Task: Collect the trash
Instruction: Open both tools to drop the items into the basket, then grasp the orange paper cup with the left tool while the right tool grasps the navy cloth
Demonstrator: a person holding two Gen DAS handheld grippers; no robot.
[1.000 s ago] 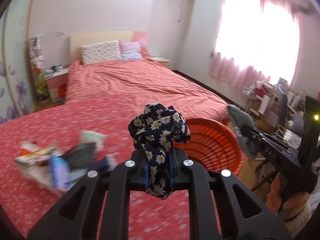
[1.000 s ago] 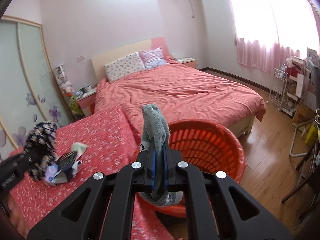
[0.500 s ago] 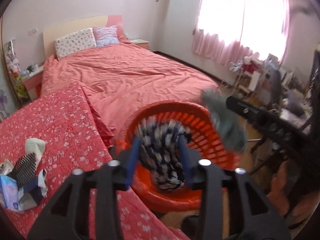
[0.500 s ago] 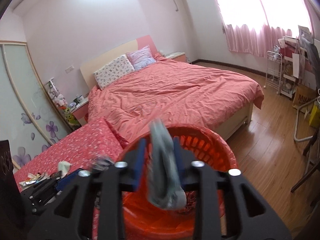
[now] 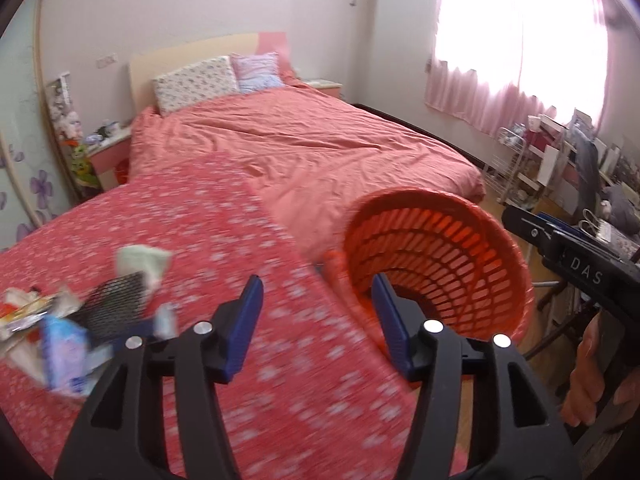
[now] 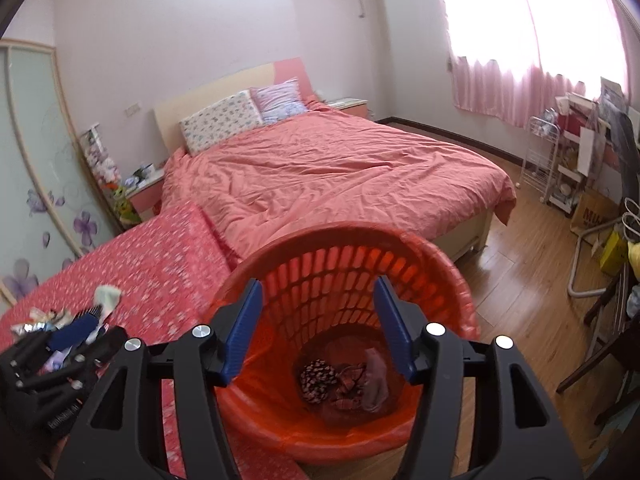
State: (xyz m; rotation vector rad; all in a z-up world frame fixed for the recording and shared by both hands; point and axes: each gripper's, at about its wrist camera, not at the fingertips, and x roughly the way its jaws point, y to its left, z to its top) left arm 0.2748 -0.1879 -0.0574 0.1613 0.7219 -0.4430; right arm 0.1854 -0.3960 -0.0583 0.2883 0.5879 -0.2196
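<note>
An orange slatted basket (image 5: 500,248) (image 6: 448,280) stands on the floor by the red floral table (image 5: 224,240). In the right wrist view the daisy-print cloth (image 6: 318,374) and other cloth pieces (image 6: 374,380) lie on the basket's bottom. My left gripper (image 5: 316,320) is open and empty above the table edge, just left of the basket. My right gripper (image 6: 316,320) is open and empty, right over the basket's mouth. A trash pile (image 5: 68,320) with wrappers, a black mesh piece and a white sock lies on the table's left; it also shows in the right wrist view (image 6: 76,320).
A big bed with a salmon cover (image 6: 340,176) lies behind the table and basket. A nightstand (image 5: 108,152) stands at the bed's left. Wire racks and clutter (image 6: 568,176) line the right wall under the pink curtains. Wooden floor (image 6: 520,264) lies right of the basket.
Both grippers opened over the basket and dropped their loads: the daisy cloth and the grey sock now lie inside. My left gripper has swung back left toward the table.
</note>
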